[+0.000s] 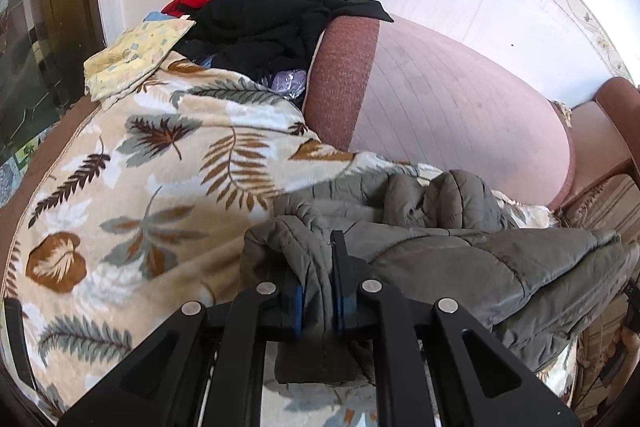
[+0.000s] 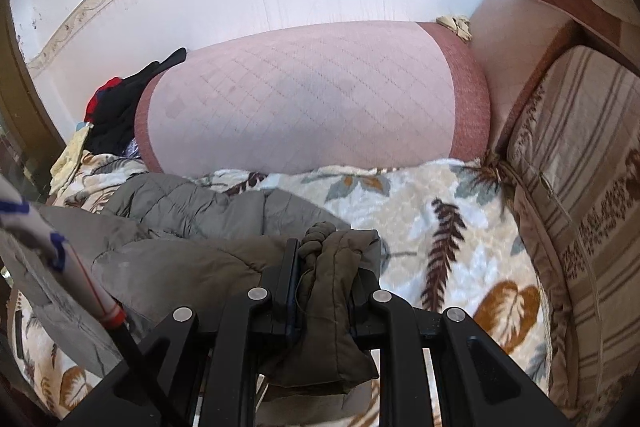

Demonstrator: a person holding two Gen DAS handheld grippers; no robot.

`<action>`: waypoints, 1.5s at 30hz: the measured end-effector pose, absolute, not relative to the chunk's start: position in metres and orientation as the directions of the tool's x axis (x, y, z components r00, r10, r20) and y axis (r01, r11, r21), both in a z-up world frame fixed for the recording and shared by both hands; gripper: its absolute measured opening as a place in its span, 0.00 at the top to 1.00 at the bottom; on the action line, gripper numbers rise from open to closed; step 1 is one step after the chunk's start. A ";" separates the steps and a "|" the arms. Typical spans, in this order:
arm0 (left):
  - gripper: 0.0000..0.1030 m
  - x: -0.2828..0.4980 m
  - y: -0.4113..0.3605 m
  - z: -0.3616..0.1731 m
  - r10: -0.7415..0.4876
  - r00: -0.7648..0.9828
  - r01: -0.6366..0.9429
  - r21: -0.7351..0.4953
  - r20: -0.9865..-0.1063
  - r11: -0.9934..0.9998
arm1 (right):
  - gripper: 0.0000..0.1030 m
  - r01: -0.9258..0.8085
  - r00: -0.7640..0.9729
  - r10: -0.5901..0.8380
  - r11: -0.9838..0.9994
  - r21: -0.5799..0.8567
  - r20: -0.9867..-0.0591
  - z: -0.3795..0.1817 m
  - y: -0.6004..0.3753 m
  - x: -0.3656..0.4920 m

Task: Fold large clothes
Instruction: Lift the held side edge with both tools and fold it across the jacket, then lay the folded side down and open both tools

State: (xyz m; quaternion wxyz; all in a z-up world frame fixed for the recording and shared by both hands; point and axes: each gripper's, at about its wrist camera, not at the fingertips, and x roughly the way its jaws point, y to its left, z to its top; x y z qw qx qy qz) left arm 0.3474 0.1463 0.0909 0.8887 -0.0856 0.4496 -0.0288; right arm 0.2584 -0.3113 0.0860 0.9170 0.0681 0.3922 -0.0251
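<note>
Your left gripper [image 1: 318, 291] is clenched on one bunched edge of the grey-green padded jacket [image 1: 460, 251], your right gripper [image 2: 326, 287] on another, its body slumped on the leaf-print blanket [image 1: 132, 187]. You seem mid-fold: next, carry both edges across together, keeping them level.

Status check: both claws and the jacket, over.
Left claw shut on jacket. Right claw shut on jacket too. Jacket bunched over leaf blanket. Clothes pile off at the sofa end, not in the way.
</note>
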 end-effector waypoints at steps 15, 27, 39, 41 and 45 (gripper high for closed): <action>0.89 0.428 0.131 0.025 -0.041 0.559 -0.047 -0.080 -0.828 0.996 | 0.81 0.148 0.631 0.012 0.980 0.136 -0.776 0.027 -0.328 0.349; 0.88 0.466 0.126 -0.035 -0.030 0.507 -0.044 -0.061 -0.861 0.997 | 0.81 0.211 0.520 0.015 0.967 0.145 -0.854 -0.036 -0.334 0.398; 0.88 0.465 0.113 -0.036 0.024 0.533 -0.031 0.008 -0.846 0.999 | 0.77 0.242 0.513 -0.045 0.966 0.094 -0.857 -0.045 -0.323 0.402; 0.86 0.462 0.115 -0.029 0.012 0.540 -0.030 -0.005 -0.841 1.000 | 0.73 0.247 0.527 -0.030 0.962 0.120 -0.849 -0.041 -0.326 0.399; 0.81 0.459 0.126 -0.016 -0.059 0.544 -0.041 -0.096 -0.837 0.995 | 0.15 0.256 0.583 0.044 0.938 0.235 -0.811 -0.029 -0.341 0.387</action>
